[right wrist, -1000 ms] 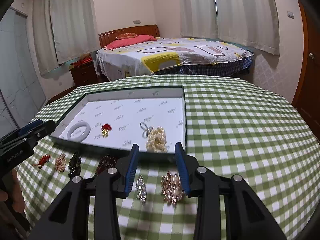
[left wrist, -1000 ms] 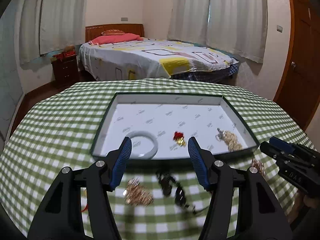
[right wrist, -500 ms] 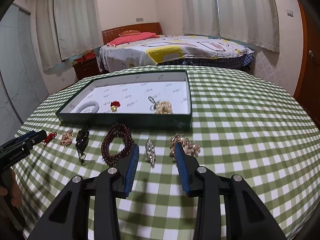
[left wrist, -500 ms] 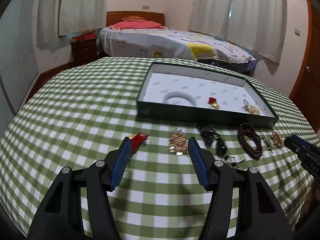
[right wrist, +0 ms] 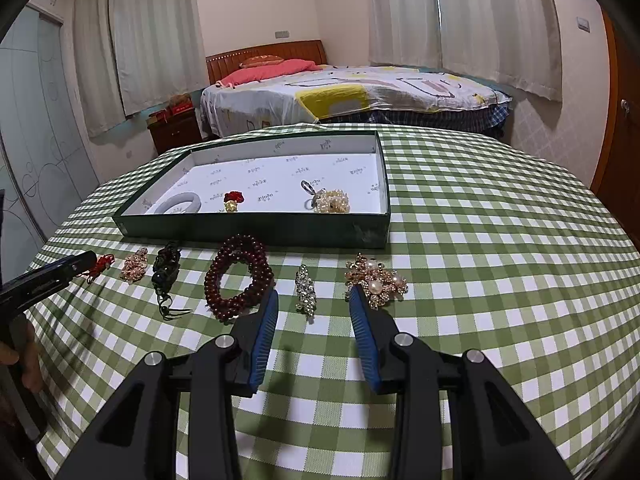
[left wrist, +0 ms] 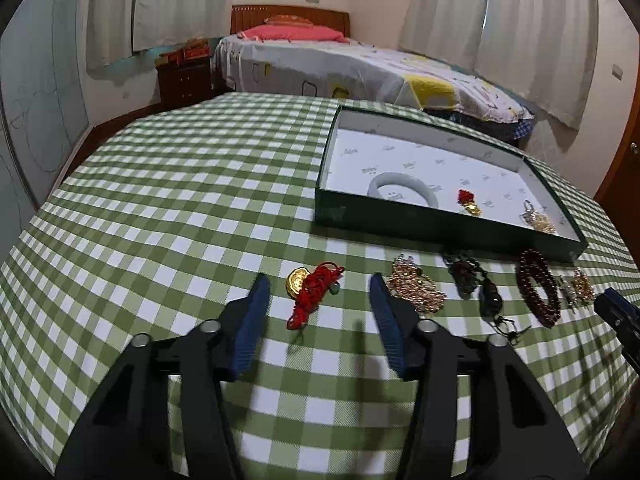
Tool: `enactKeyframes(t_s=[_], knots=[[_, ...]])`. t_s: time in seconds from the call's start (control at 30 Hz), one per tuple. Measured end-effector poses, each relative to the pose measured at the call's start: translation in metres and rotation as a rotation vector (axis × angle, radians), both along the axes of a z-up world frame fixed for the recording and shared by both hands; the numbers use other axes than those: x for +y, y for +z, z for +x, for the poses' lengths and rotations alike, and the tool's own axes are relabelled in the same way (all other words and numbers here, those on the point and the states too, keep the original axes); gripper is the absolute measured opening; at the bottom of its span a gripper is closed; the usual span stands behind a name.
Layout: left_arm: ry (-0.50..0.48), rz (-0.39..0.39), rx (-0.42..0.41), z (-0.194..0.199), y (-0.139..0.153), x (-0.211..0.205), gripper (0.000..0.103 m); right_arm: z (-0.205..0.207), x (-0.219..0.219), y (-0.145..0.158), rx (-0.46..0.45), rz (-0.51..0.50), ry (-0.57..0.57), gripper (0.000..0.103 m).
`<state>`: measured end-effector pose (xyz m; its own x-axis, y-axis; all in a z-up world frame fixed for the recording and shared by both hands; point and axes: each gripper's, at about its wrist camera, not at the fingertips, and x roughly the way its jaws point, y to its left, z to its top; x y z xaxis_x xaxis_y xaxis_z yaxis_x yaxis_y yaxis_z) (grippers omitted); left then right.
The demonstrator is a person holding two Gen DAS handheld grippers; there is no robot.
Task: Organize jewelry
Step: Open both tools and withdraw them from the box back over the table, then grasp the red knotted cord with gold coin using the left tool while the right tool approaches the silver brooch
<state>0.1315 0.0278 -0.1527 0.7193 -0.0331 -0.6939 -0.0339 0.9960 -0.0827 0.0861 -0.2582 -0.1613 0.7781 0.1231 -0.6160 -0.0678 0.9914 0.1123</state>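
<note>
A dark green tray [left wrist: 440, 228] [right wrist: 256, 232] with a white floor holds a white bangle [left wrist: 402, 188], a small red-and-gold charm [left wrist: 468, 201] and a pearl cluster [right wrist: 331, 202]. In front of it lies a row of jewelry on the checked cloth: a red cord with a gold charm [left wrist: 314, 288], a gold chain cluster [left wrist: 416, 290], a dark pendant [left wrist: 476, 286], dark red beads [right wrist: 238, 276], a crystal piece [right wrist: 306, 292] and a pearl brooch [right wrist: 376, 278]. My left gripper [left wrist: 318, 286] is open around the red cord. My right gripper [right wrist: 314, 294] is open around the crystal piece.
The round table [right wrist: 500, 240] has a green checked cloth and drops away on all sides. A bed [right wrist: 352, 96], a nightstand [left wrist: 184, 76] and curtains stand behind it. A wooden door [right wrist: 616, 120] is at the right.
Both grippers have drawn back from the tray and lowered toward the row of jewelry. The left one moved left, from the gold cluster to the red cord. Both stayed open.
</note>
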Motion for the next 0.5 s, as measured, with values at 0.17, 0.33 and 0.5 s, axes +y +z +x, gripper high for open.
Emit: enactKeyframes(t_s=[0.17,0.33,0.5], knots=[[0.0,-0.003,0.044,0.012,-0.01,0.003,0.043,0.003,0.001,-0.001,0.007,0.002,0.004,0.038],[-0.002,-0.007,0.061,0.017,-0.016,0.004,0.04,0.005,0.0,-0.003,0.013,0.004,0.004,0.038],[-0.003,-0.008,0.056,0.015,-0.017,0.006,0.02,0.007,0.0,-0.005,0.02,0.008,-0.001,0.038]])
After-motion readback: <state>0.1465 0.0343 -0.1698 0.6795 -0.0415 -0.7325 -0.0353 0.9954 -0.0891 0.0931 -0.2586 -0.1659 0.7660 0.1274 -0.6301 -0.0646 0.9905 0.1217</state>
